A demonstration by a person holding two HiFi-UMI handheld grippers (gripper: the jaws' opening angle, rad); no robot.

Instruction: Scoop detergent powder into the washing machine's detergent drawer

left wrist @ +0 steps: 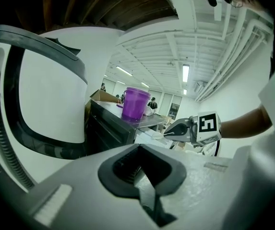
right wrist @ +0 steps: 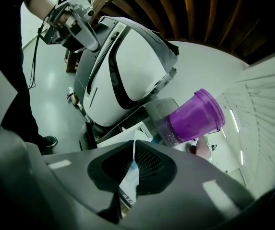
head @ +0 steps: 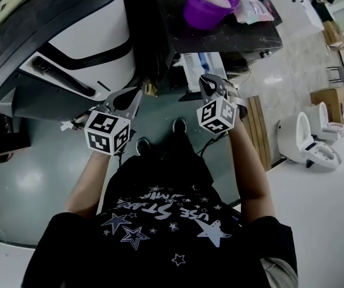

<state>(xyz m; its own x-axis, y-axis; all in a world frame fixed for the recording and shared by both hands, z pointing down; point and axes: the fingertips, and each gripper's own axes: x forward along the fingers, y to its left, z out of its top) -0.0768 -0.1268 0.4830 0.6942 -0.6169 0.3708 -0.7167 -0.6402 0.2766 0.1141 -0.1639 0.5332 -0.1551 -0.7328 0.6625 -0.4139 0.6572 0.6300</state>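
Observation:
A purple tub [head: 209,3] of white powder stands on a dark table [head: 232,35] at the top of the head view; it also shows as the purple tub [left wrist: 135,103] and, tilted, as the purple tub [right wrist: 195,116]. The white washing machine [head: 81,35] with its dark door stands to the left, also in view as the washing machine [right wrist: 127,66]. My left gripper [head: 137,95] hangs shut and empty in front of the machine. My right gripper [head: 211,87] is shut and empty below the table's edge. I cannot make out the detergent drawer or a scoop.
A clear bag [head: 253,8] lies beside the tub. A white and blue part [head: 199,65] sits under the table edge. Wooden slats [head: 259,131], a white toilet-like fixture [head: 307,140] and cardboard boxes [head: 326,98] stand to the right. My shoes [head: 179,125] are on the grey floor.

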